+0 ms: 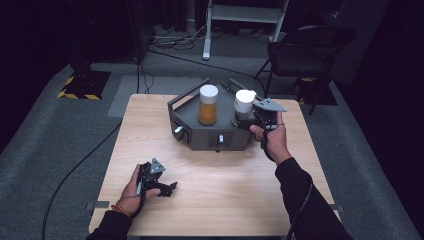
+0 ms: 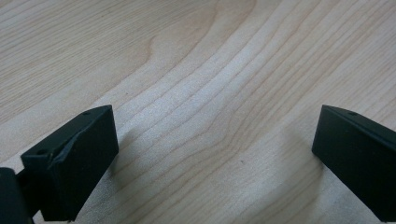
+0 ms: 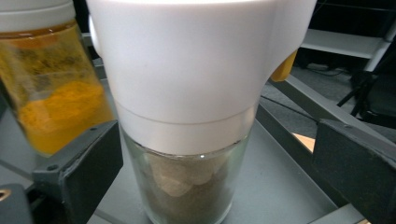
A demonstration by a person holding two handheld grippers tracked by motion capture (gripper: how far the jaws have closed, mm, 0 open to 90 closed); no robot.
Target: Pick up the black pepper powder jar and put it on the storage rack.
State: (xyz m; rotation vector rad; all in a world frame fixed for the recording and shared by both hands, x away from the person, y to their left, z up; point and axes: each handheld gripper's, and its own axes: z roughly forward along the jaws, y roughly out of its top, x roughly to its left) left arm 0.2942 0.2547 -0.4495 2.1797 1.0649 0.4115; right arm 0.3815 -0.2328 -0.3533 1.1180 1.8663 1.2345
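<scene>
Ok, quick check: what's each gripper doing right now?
Left gripper: open, holding nothing, low over the wooden table.
Right gripper: open, jaws either side of the white-capped jar on the grey tray, not yet closed on it.

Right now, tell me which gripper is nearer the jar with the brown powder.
Right. The right gripper has its open jaws either side of the brown powder jar on the grey tray. The left gripper rests open on the table, well short of the tray.
</scene>
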